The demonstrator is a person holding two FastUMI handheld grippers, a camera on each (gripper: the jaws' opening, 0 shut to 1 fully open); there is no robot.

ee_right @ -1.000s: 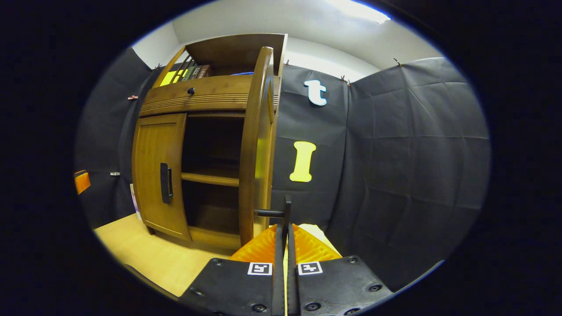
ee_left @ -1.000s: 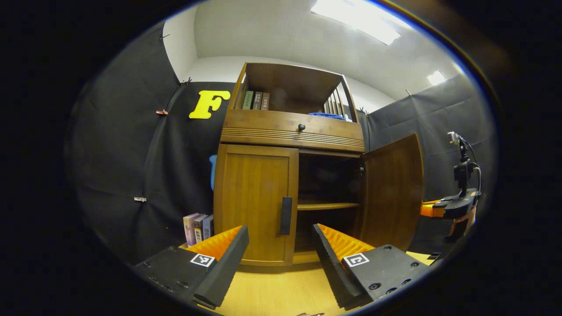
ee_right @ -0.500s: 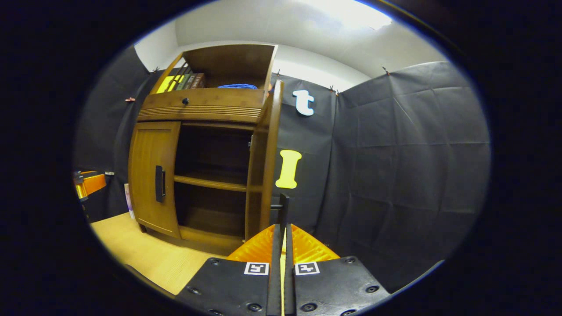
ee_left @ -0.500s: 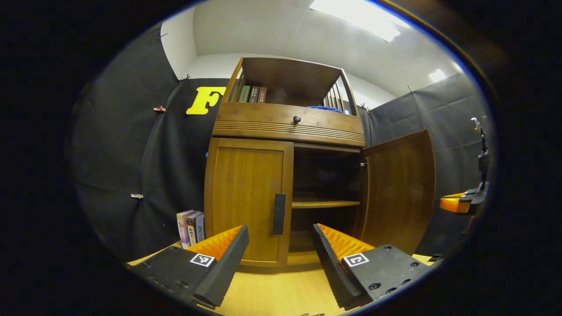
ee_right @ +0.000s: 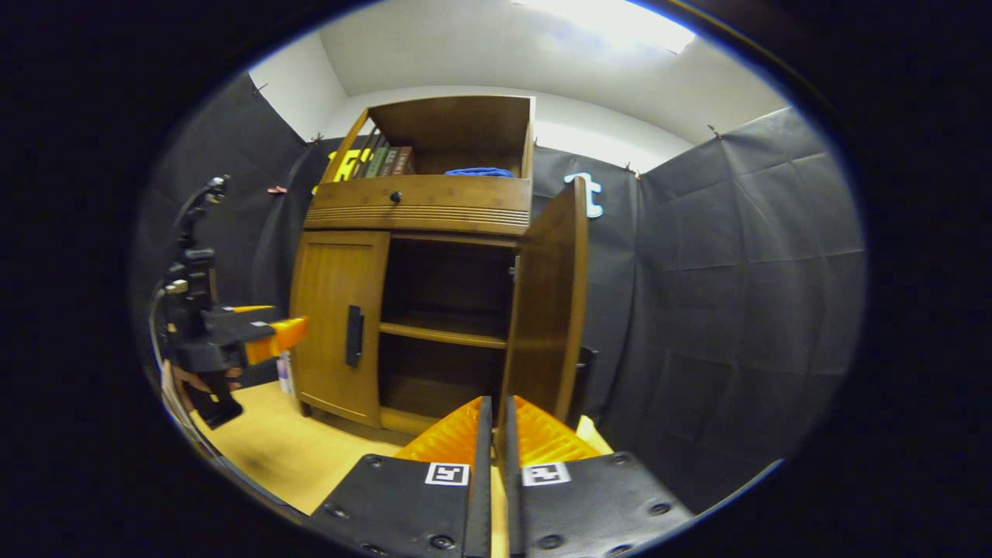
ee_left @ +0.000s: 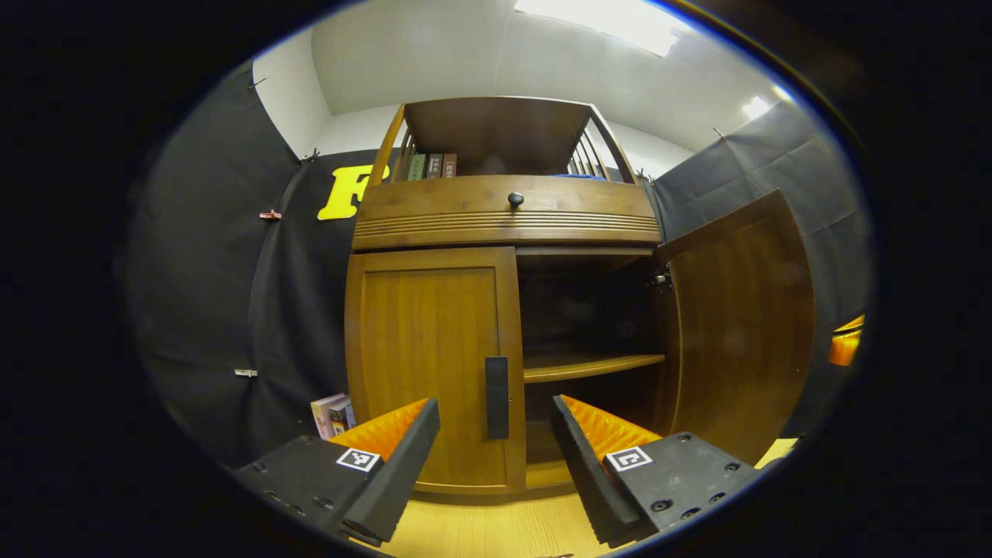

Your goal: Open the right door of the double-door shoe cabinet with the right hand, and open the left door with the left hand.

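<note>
Left gripper [ee_left: 494,434] spread before shut left door's handle [ee_left: 497,397]; right gripper [ee_right: 493,434] pressed together, right door [ee_right: 549,310] ajar.

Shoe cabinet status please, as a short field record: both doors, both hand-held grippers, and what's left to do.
right door: swung open, inner shelf exposed
left door: shut, its handle untouched
left hand-held gripper: open, fingers either side of the left door's handle, not gripping it
right hand-held gripper: shut on nothing, apart from the right door
remaining: left door not yet opened
</note>
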